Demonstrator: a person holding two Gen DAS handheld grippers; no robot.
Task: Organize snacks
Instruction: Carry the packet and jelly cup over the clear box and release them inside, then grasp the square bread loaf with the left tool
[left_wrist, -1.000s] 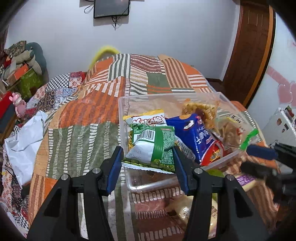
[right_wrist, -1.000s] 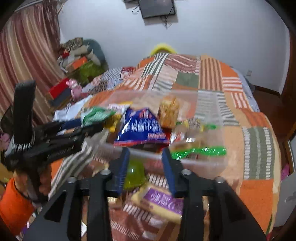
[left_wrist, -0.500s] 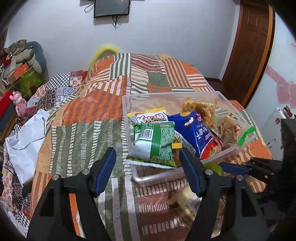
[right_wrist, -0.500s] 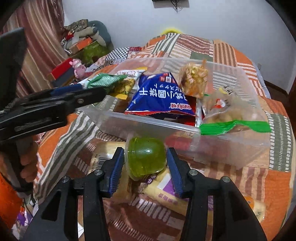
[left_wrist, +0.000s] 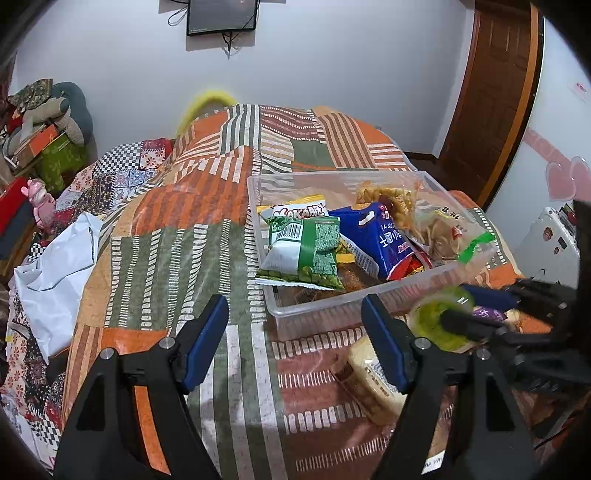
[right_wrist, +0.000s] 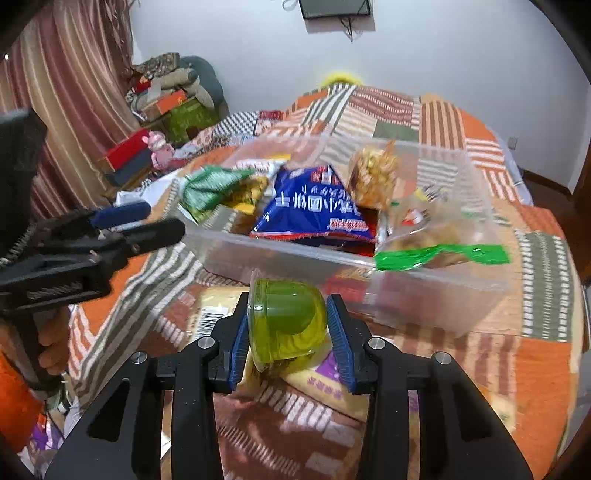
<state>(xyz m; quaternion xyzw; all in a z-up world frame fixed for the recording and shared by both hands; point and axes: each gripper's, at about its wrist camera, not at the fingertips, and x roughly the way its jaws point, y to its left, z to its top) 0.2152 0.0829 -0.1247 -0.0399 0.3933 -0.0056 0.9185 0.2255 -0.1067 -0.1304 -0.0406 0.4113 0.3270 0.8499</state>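
On the left, the left gripper (left_wrist: 293, 341) hangs over the patchwork bedspread (left_wrist: 177, 258), jaws spread wide and empty, near a clear plastic bin (right_wrist: 280, 258) of snack bags. On the right, the right gripper (right_wrist: 288, 336) has its jaws closed against both sides of a green jelly cup (right_wrist: 286, 325), seemingly lifted just in front of the bin.

We're in a home bedroom: a bed (left_wrist: 207, 206) w/ patchwork quilt fills the frame, a small TV (left_wrist: 221, 16) hangs on the white wall, striped curtains (right_wrist: 74, 92) at one side, a wooden door (left_wrist: 491, 92) opposite, plus piled cushions & boxes (left_wrist: 40, 129) in the corner.
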